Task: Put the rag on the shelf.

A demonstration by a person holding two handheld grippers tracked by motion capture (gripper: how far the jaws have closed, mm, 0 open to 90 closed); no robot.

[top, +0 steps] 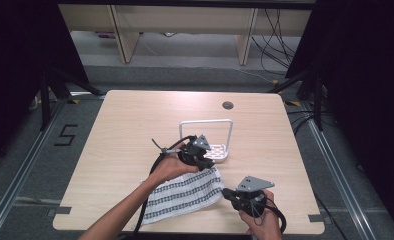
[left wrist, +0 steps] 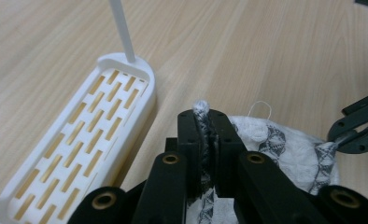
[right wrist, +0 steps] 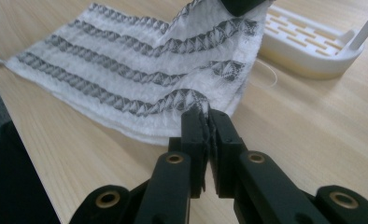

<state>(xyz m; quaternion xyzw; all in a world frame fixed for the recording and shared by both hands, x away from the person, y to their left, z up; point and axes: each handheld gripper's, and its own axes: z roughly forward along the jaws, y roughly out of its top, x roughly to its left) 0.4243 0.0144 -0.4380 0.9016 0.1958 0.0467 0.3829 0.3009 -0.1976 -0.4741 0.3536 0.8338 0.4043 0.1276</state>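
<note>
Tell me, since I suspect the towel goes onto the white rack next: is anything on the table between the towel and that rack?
Nothing visible. Both the left gripper and right gripper are clamped on the towel, and only bare table separates it from the rack.

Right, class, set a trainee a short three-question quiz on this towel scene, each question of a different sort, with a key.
1. True or false: the left claw is shut on a pinched edge of the striped towel.
2. Multiple choice: what stands on the table just beyond the towel? A) a white rack with a slotted base and a tall frame B) a blue bowl C) a cardboard box
3. Fill in: the right claw grips the towel at its ____.

Key: 1 true; 2 A; 3 corner
</note>
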